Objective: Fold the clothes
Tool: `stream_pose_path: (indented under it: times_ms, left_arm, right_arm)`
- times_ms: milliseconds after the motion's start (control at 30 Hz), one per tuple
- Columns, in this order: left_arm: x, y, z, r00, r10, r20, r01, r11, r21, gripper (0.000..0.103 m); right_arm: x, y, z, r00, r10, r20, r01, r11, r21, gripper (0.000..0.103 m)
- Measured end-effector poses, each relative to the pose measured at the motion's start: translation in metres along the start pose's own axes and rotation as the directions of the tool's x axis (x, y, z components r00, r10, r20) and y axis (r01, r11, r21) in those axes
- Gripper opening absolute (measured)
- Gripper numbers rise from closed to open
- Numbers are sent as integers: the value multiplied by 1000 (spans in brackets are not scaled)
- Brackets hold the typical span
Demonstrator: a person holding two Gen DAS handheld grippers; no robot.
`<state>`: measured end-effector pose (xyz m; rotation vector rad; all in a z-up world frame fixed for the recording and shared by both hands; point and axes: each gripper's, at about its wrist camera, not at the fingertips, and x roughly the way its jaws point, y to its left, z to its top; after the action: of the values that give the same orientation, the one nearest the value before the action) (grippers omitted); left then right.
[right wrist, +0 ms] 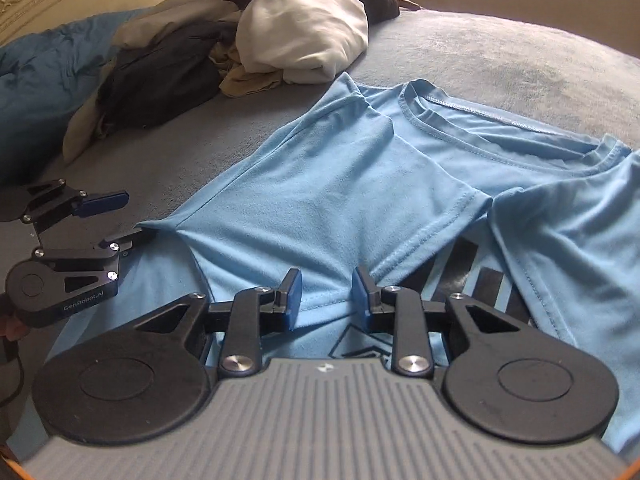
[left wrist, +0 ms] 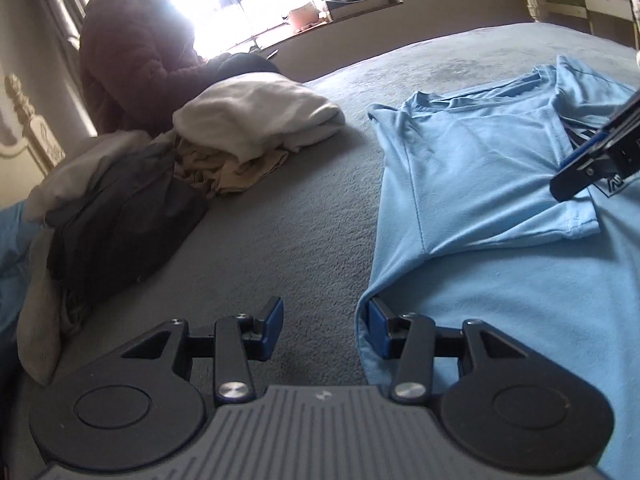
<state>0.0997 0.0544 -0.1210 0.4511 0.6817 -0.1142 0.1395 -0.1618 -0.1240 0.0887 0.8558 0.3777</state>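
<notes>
A light blue T-shirt (left wrist: 480, 160) (right wrist: 340, 184) lies flat on the grey bed cover (left wrist: 300, 208), its left side and sleeve folded in over the dark chest print. My left gripper (left wrist: 326, 316) (right wrist: 120, 220) stands open at the shirt's folded left edge; one finger rests against the fabric and nothing is pinched. My right gripper (right wrist: 327, 286) hovers open just above the folded sleeve's hem near the print, with flat cloth showing between its pads. In the left wrist view one of its fingers (left wrist: 576, 172) enters from the right edge.
A heap of unfolded clothes lies beyond the shirt: a white bundle (right wrist: 304, 36), a tan piece (right wrist: 248, 80) and a dark garment (right wrist: 156, 88). A blue duvet (right wrist: 36, 92) lies at the left. A person in a dark red jacket (left wrist: 128, 60) sits by the window.
</notes>
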Motion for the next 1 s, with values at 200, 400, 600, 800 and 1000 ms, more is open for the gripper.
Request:
stream_pose_path:
  times_ms: [200,400,600,800,1000]
  left_arm:
    - [1,15,1,998,-55,-39,50,992,-114,49]
    - [-19,50,-11,980,-197,-38,185,962,-202,56]
    - [-20,78,-11,983,-186,13,178,915,-362,58]
    - [10,54,18,982,-180,53,187,938,-292,58]
    - [41,25,27,984,-178,14,175,949,-263,56]
  right_arm:
    - [-3,-4,1,998,0,-57,1,1000,28,27]
    - [-16,-14,29,996,65,-55,-62,997,52,28]
    - [-5,-33,86,997,36,66,-37,999,6,28]
    - [52,-49,121,999,-6,34,7,1000,-19,28]
    - [79,-54,113,1000,-10,-30,9,1000,-25,2]
